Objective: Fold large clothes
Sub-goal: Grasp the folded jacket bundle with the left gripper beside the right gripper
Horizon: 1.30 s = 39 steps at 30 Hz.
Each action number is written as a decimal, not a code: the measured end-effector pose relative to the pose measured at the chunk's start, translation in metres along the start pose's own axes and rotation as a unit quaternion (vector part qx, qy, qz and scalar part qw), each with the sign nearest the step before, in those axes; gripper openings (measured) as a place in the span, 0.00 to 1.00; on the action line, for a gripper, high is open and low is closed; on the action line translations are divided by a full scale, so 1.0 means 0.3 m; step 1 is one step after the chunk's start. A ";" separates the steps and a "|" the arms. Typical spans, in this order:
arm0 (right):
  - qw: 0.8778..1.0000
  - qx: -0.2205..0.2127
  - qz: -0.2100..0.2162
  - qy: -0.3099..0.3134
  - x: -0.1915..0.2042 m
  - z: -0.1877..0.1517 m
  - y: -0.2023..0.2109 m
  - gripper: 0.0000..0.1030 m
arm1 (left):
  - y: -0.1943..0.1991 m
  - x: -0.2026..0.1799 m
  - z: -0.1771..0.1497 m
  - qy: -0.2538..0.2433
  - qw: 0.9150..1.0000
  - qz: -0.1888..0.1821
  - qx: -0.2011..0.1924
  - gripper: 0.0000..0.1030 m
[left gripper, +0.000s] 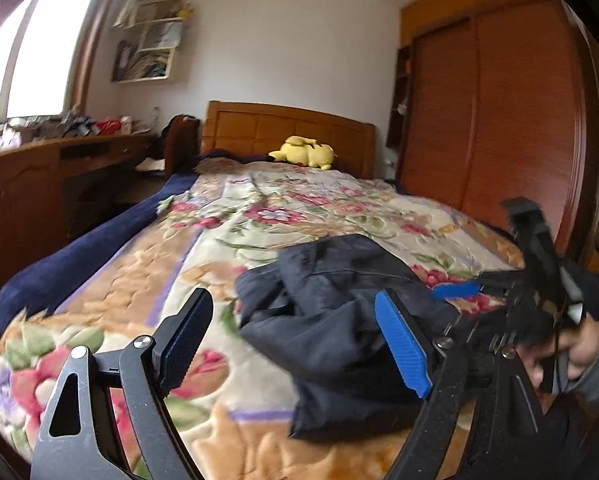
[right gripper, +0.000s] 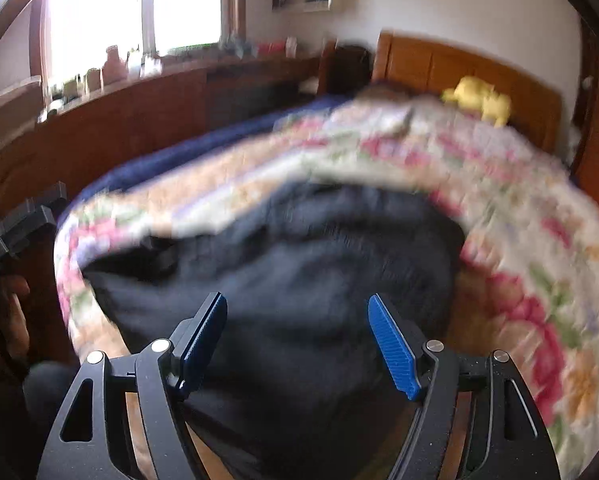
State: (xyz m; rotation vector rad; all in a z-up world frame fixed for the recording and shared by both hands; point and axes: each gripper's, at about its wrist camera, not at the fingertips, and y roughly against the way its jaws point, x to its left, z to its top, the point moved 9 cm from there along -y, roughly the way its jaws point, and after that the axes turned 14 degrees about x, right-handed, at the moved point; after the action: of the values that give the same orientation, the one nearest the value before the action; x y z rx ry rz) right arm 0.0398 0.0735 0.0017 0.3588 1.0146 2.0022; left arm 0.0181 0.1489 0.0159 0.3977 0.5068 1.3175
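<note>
Dark garment [left gripper: 339, 320] crumpled on floral blanket [left gripper: 147, 264]

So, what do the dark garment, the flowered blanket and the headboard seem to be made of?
Dark garment: looks like thin woven fabric, perhaps synthetic; matte navy-black, lying in soft crumpled folds.
Flowered blanket: seems a thick plush fleece; the flower pattern looks pressed in relief, with a slight sheen.
Headboard: apparently wood or wood veneer, orange-brown, smooth panels with a mild gloss.
</note>
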 end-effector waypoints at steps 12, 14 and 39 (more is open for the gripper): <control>0.999 -0.025 -0.027 -0.027 -0.185 -0.040 0.047 0.78 | -0.233 -0.008 -0.179 0.000 0.992 -0.002 0.127 0.82; 0.998 -0.023 -0.035 -0.037 -0.231 -0.022 0.026 0.79 | -0.247 -0.010 -0.210 0.004 0.990 -0.005 0.141 0.82; 0.992 0.056 0.011 -0.112 -0.467 0.248 -0.462 0.97 | -0.245 -0.067 -0.303 0.058 0.981 -0.078 0.166 0.62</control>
State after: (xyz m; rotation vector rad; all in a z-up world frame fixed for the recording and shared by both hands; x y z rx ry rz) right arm 0.2440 0.0461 -0.0420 0.6420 0.9858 1.8787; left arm 0.0232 0.1130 -0.0970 0.5464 0.8446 1.1089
